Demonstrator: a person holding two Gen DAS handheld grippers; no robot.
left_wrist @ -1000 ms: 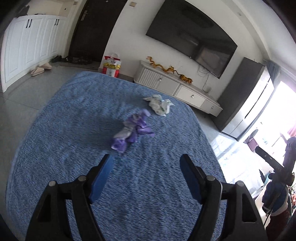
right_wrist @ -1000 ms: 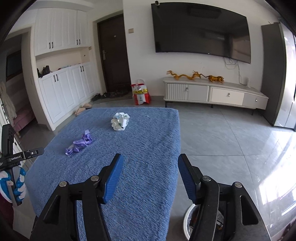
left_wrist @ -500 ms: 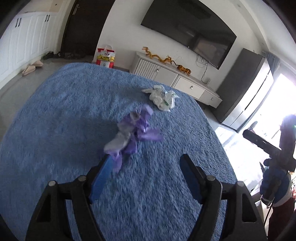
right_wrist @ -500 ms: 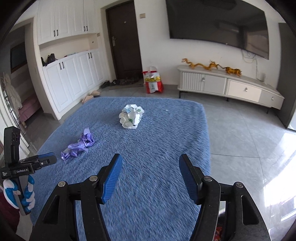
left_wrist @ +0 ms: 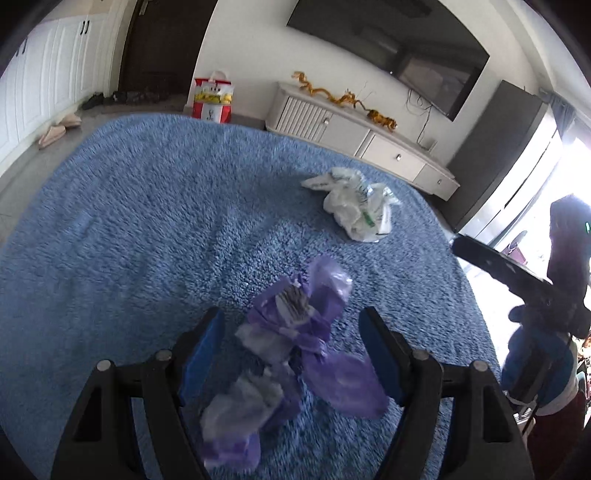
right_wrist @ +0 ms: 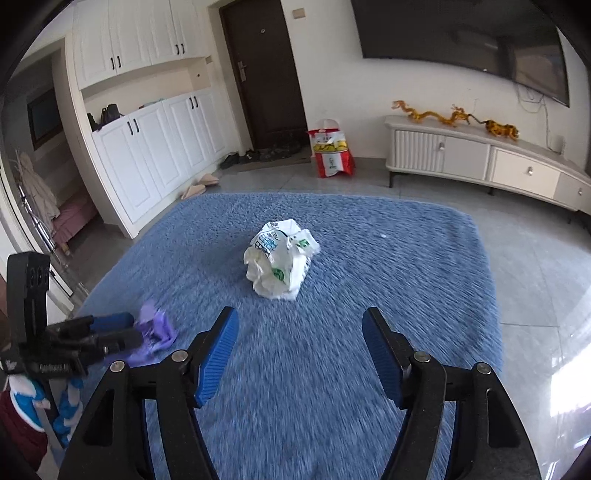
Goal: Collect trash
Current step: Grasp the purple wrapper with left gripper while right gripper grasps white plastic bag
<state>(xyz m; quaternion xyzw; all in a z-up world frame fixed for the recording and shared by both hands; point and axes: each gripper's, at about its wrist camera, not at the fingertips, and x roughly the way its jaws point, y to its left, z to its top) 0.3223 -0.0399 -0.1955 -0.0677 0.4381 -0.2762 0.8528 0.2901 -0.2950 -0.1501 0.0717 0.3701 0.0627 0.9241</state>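
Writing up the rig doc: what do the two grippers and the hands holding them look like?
Both the left gripper and right gripper match: black angular frames, silver pivot screws, ribbed blue pads. The left one's body carries small white lettering, unreadable. The hand wears a blue-and-white glove.

I am looking at a home, a living room. On the wall I see a big television (right_wrist: 465,35) above a low white cabinet (right_wrist: 480,162) with golden dragon figures (right_wrist: 432,116). There are white cupboards (right_wrist: 147,147), a dark entrance door (right_wrist: 269,70) with shoes (right_wrist: 240,158) and slippers (right_wrist: 201,186) near it, and a grey tile floor (right_wrist: 535,266).
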